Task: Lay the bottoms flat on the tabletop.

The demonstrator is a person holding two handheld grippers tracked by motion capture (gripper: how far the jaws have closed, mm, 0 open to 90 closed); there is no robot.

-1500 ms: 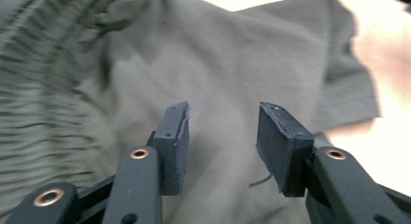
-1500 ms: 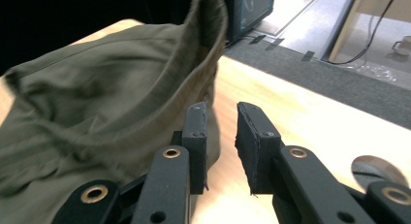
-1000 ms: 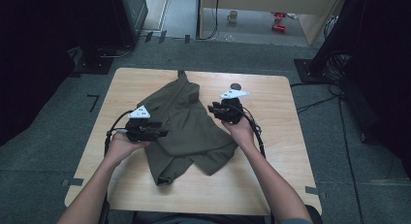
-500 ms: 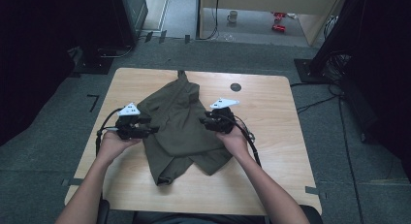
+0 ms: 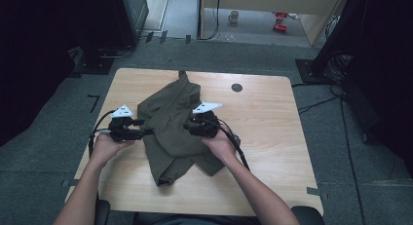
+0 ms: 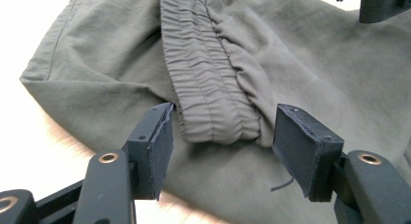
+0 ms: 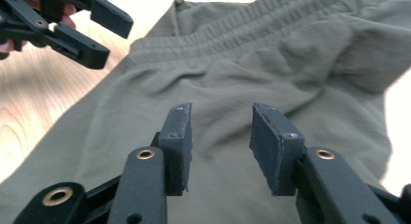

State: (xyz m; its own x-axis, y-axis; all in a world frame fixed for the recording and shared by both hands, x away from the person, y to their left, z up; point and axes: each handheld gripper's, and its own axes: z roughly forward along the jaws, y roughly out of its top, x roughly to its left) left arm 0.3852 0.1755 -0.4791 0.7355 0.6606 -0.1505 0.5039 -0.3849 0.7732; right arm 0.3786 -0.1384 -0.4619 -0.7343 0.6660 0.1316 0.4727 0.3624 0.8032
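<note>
- The olive shorts (image 5: 178,130) lie crumpled mid-table (image 5: 272,137).
- The left gripper (image 6: 220,144) is spread around the elastic waistband (image 6: 213,83), likely to pinch it.
- The right gripper (image 7: 220,146) hovers spread over plain fabric, gripping nothing.

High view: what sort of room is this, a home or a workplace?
Probably a lab or recording studio, not a home: a lone wooden table on grey carpet, dark curtains at the sides, and cables trailing across the floor.

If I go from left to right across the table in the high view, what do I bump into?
left gripper → olive garment → right gripper → small dark round spot on the wooden table
</note>
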